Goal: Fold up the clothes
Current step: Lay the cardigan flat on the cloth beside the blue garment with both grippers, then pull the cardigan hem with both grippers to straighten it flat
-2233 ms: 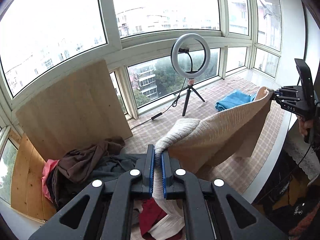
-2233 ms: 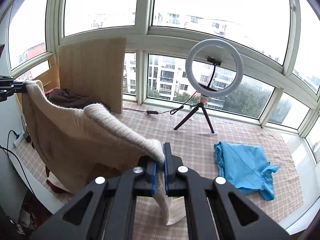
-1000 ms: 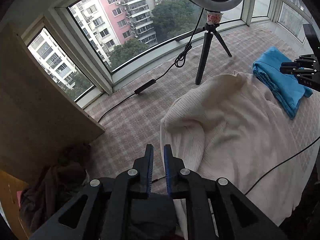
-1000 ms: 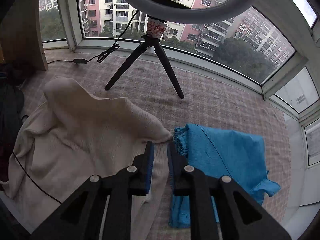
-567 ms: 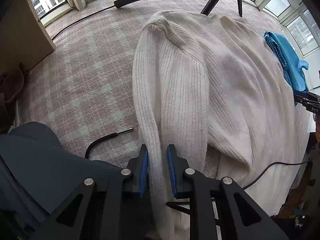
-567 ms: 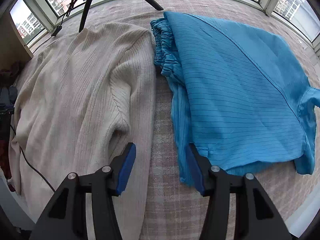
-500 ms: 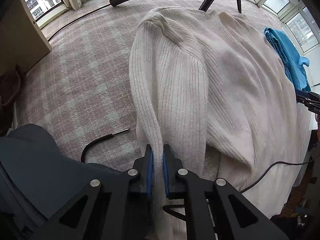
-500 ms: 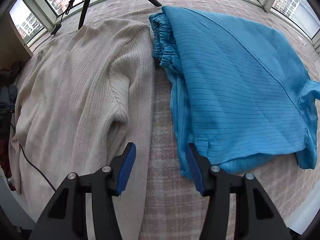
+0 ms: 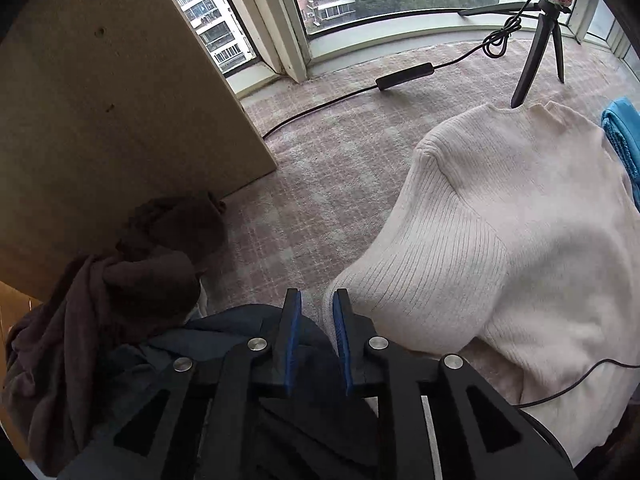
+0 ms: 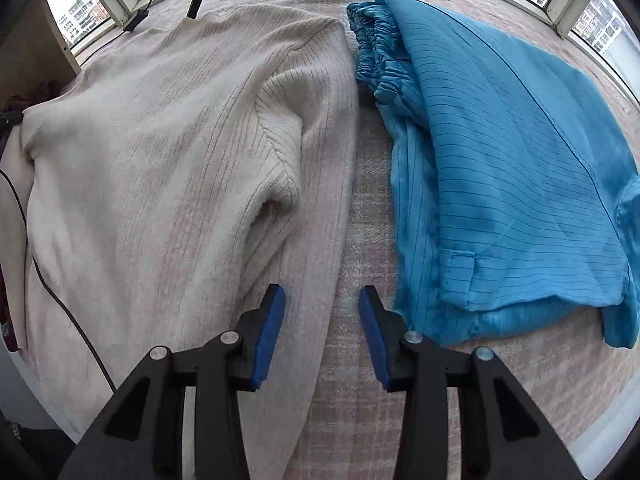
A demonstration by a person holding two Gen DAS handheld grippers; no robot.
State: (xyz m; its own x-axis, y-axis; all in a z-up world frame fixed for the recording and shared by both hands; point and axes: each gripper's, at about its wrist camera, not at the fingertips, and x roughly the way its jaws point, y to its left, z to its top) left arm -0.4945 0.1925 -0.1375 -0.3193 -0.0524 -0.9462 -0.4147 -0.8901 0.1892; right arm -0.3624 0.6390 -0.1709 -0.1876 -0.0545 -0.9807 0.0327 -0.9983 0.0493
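A cream ribbed sweater lies spread flat on the checked mat, neck towards the windows. My left gripper hovers at the sweater's left sleeve; its jaws are opening, with only a dark navy garment showing in the narrow gap. The sleeve's edge lies beside the right pad. In the right wrist view the sweater fills the left half. My right gripper points down over its right sleeve edge. Its jaws are closing, pads still apart, with the sleeve edge and mat between them.
A folded blue garment lies just right of the sweater. A brown garment is heaped at the left against a leaning wooden board. A ring-light tripod and its cable stand by the windows. A thin black cable crosses the sweater.
My left gripper has let go of the sleeve and swung left over the dark clothes. My right gripper has sunk a little and its jaws have narrowed.
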